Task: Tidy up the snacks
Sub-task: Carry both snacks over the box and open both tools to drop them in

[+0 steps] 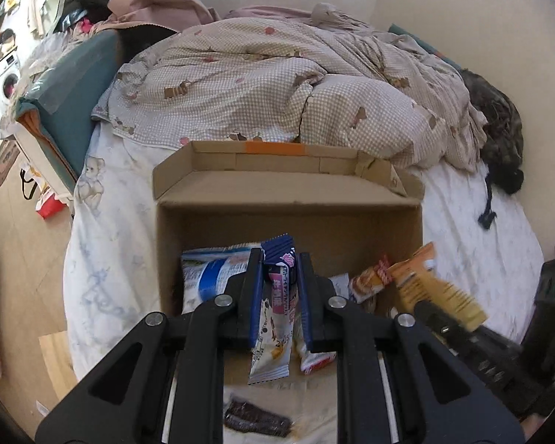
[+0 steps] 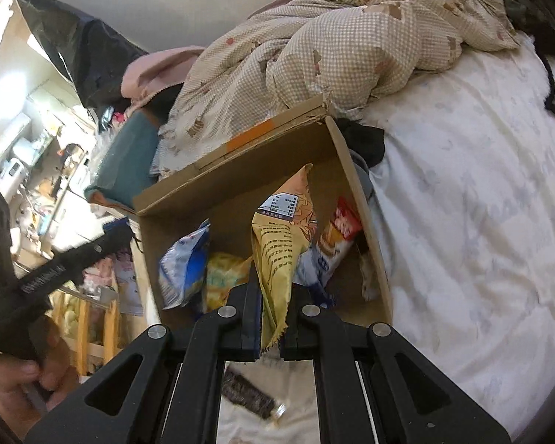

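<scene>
Above the cardboard box [image 1: 288, 199] at centre frame, the left gripper [image 1: 277, 288] clamps a thin blue-and-white snack packet [image 1: 273, 336]; the right gripper [image 2: 273, 292] pinches a yellow snack bag [image 2: 277, 255]. Both look light, crinkly, slippery (contents probably crushable), best held by the sealed edges.

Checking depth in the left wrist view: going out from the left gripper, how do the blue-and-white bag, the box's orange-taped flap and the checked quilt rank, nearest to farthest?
1. blue-and-white bag: in the box, just left of the left gripper.
2. orange-taped flap: the box's far edge.
3. checked quilt: heaped on the bed beyond.
</scene>
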Tool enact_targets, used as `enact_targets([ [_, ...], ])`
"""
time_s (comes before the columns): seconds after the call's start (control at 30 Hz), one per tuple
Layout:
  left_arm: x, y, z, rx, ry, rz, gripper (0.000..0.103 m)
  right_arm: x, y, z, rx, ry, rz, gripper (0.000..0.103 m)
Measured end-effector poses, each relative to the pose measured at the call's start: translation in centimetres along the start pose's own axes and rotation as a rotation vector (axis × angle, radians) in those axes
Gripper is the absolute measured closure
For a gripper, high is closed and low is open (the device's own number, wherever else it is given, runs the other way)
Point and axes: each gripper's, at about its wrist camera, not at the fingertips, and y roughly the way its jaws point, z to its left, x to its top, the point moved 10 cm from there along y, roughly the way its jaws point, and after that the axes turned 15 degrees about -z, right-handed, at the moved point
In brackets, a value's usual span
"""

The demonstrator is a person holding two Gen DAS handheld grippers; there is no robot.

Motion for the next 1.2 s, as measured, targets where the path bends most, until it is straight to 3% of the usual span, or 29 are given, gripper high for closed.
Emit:
enact_targets([
  [0.33,-0.6,5.5,0.3,0.065,0.033,0.062,0.089,0.1,4.8,-0.2,0.022,0.028,0.059,0.097],
  [0.7,-1.5,7.5,1.4,0.109,0.001,0.088,0.088,-0.4,6.1,-0.9,0.002,0.023,0.079,0.092],
  [0.73,-1.6,7.6,1.4,0.111,-0.004,0.092,0.086,-0.5,6.1,-0.9,0.001,0.021,0.079,0.092],
  [0.77,-1.7,7.6,1.6,0.118,-0.007,0.096,0.077,-0.5,6.2,-0.8,-0.001,0.020,0.079,0.091],
  [0.8,-1.9,7.6,1.8,0.133,-0.011,0.102,0.061,-0.6,6.2,-0.8,0.001,0.024,0.082,0.091],
  [0.83,-1.9,7.6,2.0,0.147,-0.015,0.107,0.051,-0.7,6.2,-0.7,0.006,0.025,0.085,0.089],
  [0.87,-2.0,7.6,2.4,0.164,-0.022,0.109,0.035,-0.8,6.2,-0.6,0.007,0.021,0.088,0.081],
  [0.9,-1.9,7.3,2.7,0.180,-0.040,0.102,0.031,-0.7,6.3,-0.5,-0.002,0.009,0.087,0.076],
  [0.97,-1.8,7.0,2.8,0.163,-0.065,0.097,0.030,-0.4,6.0,-0.4,-0.011,-0.001,0.065,0.042],
  [1.2,-1.5,5.8,3.6,0.163,-0.099,0.098,0.030,0.4,5.2,-0.6,-0.004,0.073,0.047,0.039],
])
